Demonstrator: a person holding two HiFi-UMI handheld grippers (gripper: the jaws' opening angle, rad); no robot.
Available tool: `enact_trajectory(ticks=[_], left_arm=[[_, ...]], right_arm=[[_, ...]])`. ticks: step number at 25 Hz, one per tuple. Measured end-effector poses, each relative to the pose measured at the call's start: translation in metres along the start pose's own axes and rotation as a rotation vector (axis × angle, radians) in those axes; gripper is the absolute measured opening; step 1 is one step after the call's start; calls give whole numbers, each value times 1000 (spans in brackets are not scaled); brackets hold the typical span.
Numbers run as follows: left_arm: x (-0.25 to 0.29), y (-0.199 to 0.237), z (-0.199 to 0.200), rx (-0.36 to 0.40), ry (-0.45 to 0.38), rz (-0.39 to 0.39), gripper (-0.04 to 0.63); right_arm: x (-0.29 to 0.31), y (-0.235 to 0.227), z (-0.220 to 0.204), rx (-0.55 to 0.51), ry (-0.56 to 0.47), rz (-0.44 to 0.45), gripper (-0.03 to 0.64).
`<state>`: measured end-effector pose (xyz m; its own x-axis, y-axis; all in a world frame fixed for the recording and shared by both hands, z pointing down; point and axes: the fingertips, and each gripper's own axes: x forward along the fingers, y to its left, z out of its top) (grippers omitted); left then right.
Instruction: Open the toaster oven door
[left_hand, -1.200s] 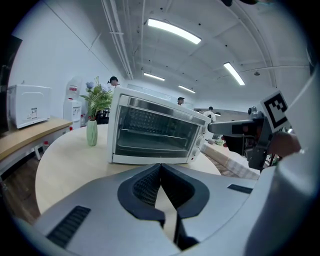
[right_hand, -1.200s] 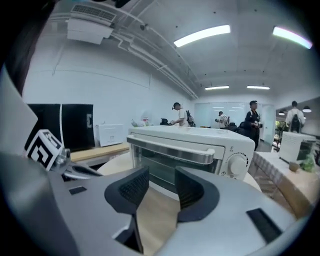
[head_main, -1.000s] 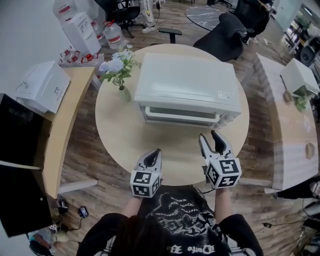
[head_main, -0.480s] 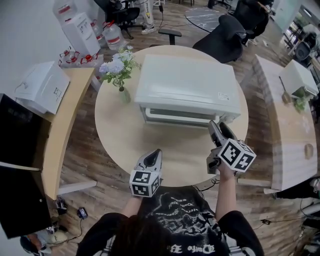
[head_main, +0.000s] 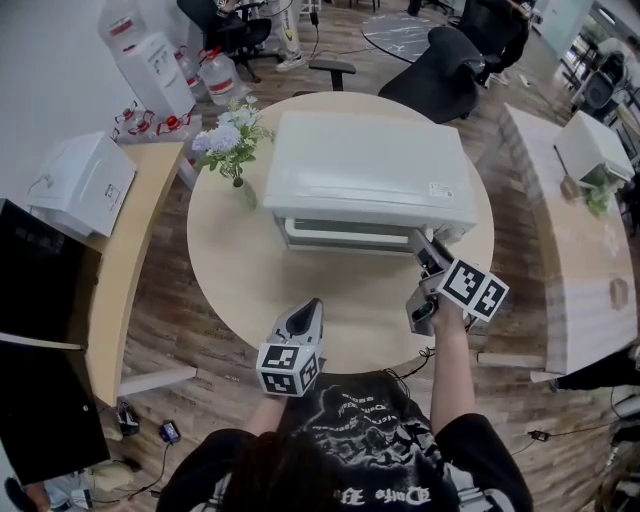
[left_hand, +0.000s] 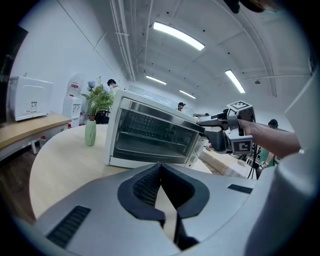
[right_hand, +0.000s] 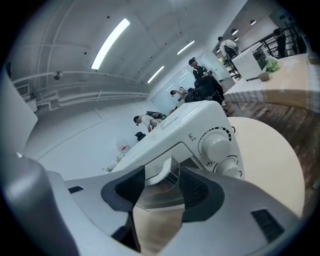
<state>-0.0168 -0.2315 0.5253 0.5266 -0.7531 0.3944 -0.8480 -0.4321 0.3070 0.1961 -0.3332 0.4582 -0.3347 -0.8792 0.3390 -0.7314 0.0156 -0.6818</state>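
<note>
A white toaster oven (head_main: 365, 175) stands on the round table (head_main: 240, 275), its glass door (head_main: 350, 230) closed. My right gripper (head_main: 428, 256) lies rolled on its side at the oven's front right corner, beside the knobs (right_hand: 216, 142). Its jaws have just been closing a little and stand open. The right end of the door handle (right_hand: 159, 176) sits between them, and the pads do not press on it. From the left gripper view, the right gripper (left_hand: 201, 120) reaches the door's top right edge. My left gripper (head_main: 308, 310) hovers shut over the table's near edge, away from the oven (left_hand: 150, 137).
A green vase of flowers (head_main: 232, 150) stands left of the oven. A wooden side desk (head_main: 120, 260) with a white box (head_main: 85, 180) lies to the left, another desk (head_main: 560, 250) to the right. Office chairs (head_main: 440, 70) stand behind the table.
My right gripper has moved forward and to the right, up to the oven's front right corner, and rolled onto its side. The left gripper has stayed in place.
</note>
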Motion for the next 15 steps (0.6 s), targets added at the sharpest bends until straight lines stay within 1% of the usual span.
enact_trajectory(ticks=[2, 6, 15], left_arm=[[-3, 0, 4, -15, -17, 3, 15], [-2, 3, 7, -7, -19, 13, 15], [6, -4, 4, 2, 0, 0, 15]], right_arm=[[0, 0, 1, 13, 4, 6, 222], [1, -1, 1, 25, 17, 8, 218], [-1, -1, 0, -10, 26, 6, 218]])
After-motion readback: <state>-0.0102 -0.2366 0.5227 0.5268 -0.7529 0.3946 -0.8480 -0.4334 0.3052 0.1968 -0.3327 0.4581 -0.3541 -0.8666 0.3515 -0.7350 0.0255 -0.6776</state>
